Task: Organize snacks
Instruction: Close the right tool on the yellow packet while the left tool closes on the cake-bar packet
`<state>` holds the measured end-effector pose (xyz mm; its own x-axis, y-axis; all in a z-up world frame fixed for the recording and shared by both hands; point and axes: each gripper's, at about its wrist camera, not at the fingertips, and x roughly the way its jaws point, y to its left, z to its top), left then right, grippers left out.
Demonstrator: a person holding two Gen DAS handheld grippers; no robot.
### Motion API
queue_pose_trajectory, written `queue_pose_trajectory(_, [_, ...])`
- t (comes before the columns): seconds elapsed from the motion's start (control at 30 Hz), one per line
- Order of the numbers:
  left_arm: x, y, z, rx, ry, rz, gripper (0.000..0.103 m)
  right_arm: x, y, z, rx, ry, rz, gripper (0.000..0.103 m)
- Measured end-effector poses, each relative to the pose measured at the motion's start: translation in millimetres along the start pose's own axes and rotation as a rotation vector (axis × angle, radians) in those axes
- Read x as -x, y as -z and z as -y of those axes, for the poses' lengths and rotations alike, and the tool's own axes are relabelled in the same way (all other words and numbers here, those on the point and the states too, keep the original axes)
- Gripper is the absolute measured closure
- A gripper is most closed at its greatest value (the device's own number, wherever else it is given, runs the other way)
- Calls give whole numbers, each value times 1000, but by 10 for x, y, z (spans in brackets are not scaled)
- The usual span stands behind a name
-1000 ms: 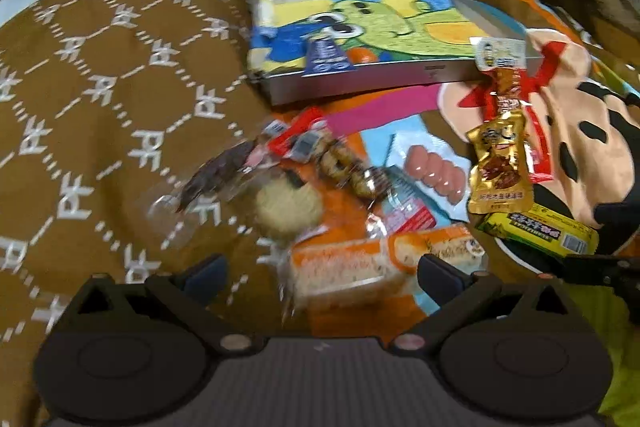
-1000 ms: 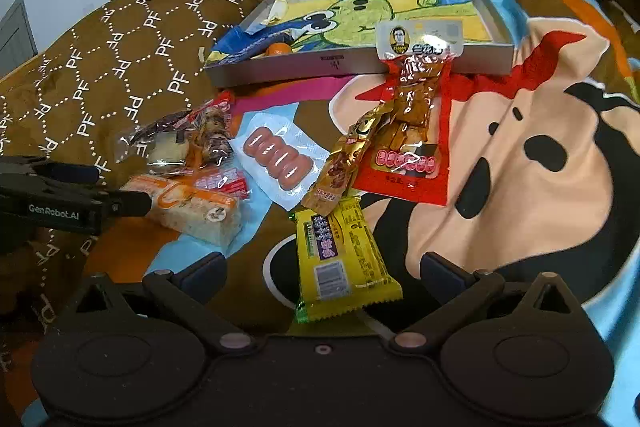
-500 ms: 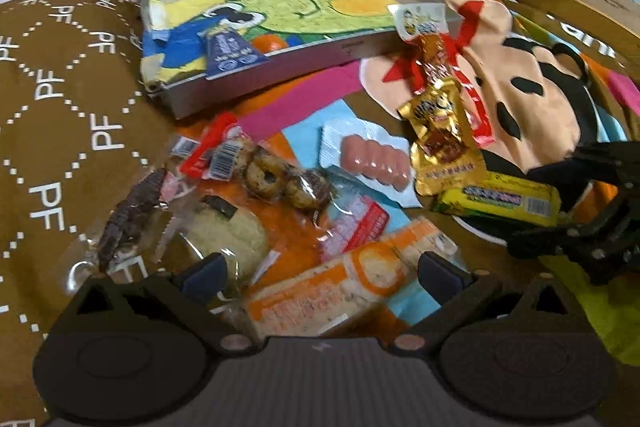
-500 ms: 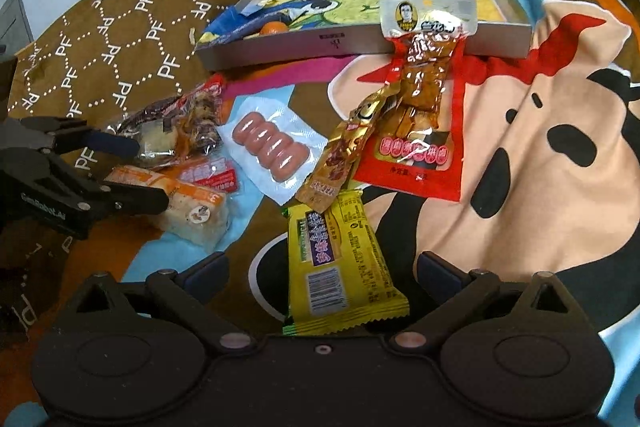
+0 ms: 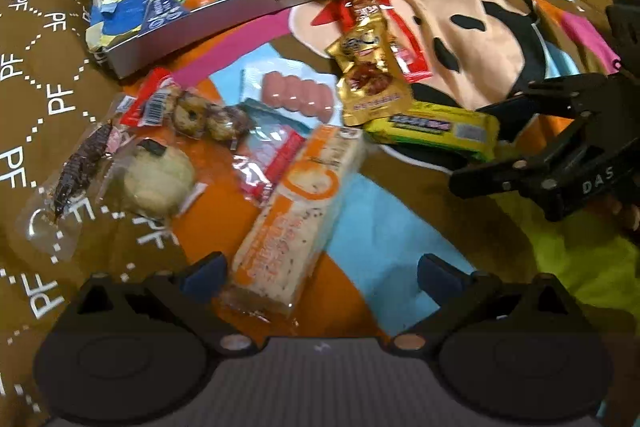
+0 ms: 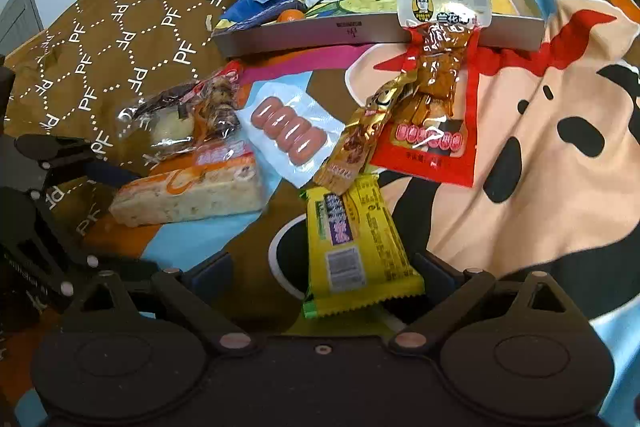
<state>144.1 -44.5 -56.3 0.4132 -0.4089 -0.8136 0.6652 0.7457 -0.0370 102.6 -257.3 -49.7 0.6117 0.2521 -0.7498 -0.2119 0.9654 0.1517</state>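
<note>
**Snacks spread on the bed, both grippers low over them**

The snacks lay scattered over a cartoon-print blanket (image 6: 540,131) on the bed, in front of a shallow grey tray (image 6: 360,27) with a green cartoon figure on its floor. A blue packet (image 6: 256,9) and a small orange thing (I couldn't tell what) sat in the tray's left end, and a red-edged pack of brown dried pieces (image 6: 438,83) leaned with its top over the tray's front wall.

The left gripper (image 5: 320,271) hung low over the long orange-and-white cake bar (image 5: 296,211), jaws wide, the bar's near end lying between them, just beside the left jaw; I couldn't tell whether it touched. Beyond the bar lay a clear pack with a pale round cake (image 5: 156,179), a pack of small ring biscuits (image 5: 200,115) and a sealed pack of pink sausages (image 5: 298,95).

The right gripper (image 6: 324,275) had its jaws wide too, the near end of the yellow packet (image 6: 356,247) lying between them. A gold sachet (image 6: 356,143) overlapped that packet's far end and rested partly on the red-edged pack. To the left, a brown pillow with a white "PF" pattern (image 6: 120,39) edged the spread.
</note>
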Motion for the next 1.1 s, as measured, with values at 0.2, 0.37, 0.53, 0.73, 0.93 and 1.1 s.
queue_pose_trajectory(0.2, [27,-39,118,14,-91,18,0,122,21,22,-20,-7,9,7])
queue_pose_trajectory(0.37, [-44,-119,54,20,-120,15,0,87,4,72,-19,42,17,7])
queue_pose_trajectory(0.53, [-150,-166,46,-13,-94,2,1,-27,-10,77,3,65,19,7])
queue_pose_trajectory(0.73, [-191,-205,27,23,-35,-22,17,-76,-3,43,26,76,26,11])
queue_pose_trajectory(0.93, [-148,-253,112,80,-91,-17,29,-112,0,11,42,111,47,20])
queue_pose_trajectory(1.1, [-93,-277,188,114,-119,-26,45,-103,9,-5,49,128,58,34])
